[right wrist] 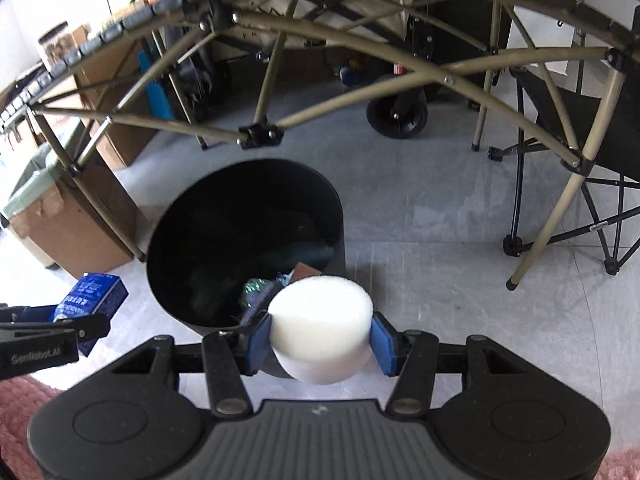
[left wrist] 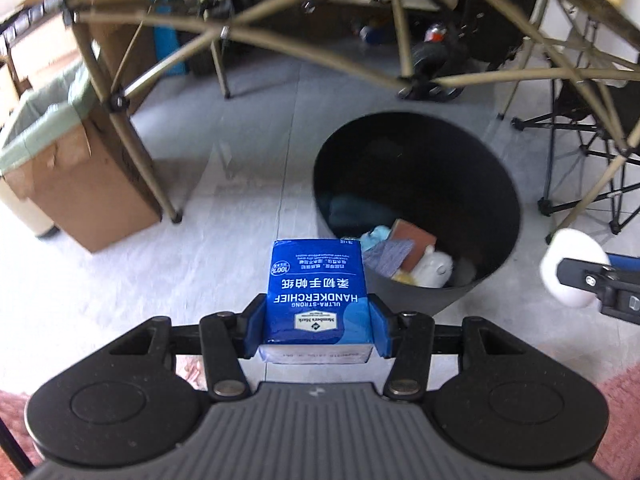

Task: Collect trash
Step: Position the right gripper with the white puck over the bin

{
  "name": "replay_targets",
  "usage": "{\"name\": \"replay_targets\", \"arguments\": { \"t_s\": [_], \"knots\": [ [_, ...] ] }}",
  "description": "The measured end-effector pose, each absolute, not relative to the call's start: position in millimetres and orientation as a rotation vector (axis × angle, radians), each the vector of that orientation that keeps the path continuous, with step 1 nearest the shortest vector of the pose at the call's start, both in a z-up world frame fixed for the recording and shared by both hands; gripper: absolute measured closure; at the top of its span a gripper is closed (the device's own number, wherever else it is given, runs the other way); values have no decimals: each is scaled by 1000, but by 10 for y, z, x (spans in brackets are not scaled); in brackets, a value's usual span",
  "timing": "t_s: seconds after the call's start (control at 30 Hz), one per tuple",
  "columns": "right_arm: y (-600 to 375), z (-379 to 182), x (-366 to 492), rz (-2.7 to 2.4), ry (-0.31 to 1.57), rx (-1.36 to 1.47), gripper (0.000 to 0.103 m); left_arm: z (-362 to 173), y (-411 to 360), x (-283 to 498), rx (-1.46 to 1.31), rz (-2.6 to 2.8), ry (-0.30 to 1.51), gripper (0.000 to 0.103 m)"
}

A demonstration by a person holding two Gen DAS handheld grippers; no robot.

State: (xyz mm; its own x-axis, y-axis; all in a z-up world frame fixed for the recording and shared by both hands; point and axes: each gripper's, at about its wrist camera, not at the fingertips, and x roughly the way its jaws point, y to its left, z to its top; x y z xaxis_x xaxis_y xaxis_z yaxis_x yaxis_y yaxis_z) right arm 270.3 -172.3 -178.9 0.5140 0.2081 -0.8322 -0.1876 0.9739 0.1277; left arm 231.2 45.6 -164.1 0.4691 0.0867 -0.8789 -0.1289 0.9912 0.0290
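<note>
Tissues lie lengthwise along the left tool, clamped, pointing toward the bin; right tool, tilted downward, clamps a white foam disc.

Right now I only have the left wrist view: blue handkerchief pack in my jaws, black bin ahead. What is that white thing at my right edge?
Observer: A white foam disc, a thick round puck clamped between the right gripper's blue pads.
Operator: Is it over the bin yet?
Observer: Partly. In the right wrist view it overlaps the near rim of the black bin; I cannot tell its height above it.
Operator: Anything beyond the bin I can't see?
Observer: A black folding chair stands at the right, behind the table frame.
</note>
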Motion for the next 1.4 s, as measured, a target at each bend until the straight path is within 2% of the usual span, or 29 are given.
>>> {"name": "replay_targets", "arguments": {
  "t_s": [0.27, 0.57, 1.4],
  "knots": [
    [-1703, -1991, 2836, 193, 1069, -17, 51, -1874, 616, 2496, -77, 143, 1151, 51],
    [-1746, -1952, 3003, 177, 1077, 16, 51, -1939, 760, 2595, -90, 178, 1174, 51],
    [-833, -2014, 3605, 269, 1133, -7, 51, -2054, 1034, 2678, -158, 179, 1226, 51]
  ]
}}
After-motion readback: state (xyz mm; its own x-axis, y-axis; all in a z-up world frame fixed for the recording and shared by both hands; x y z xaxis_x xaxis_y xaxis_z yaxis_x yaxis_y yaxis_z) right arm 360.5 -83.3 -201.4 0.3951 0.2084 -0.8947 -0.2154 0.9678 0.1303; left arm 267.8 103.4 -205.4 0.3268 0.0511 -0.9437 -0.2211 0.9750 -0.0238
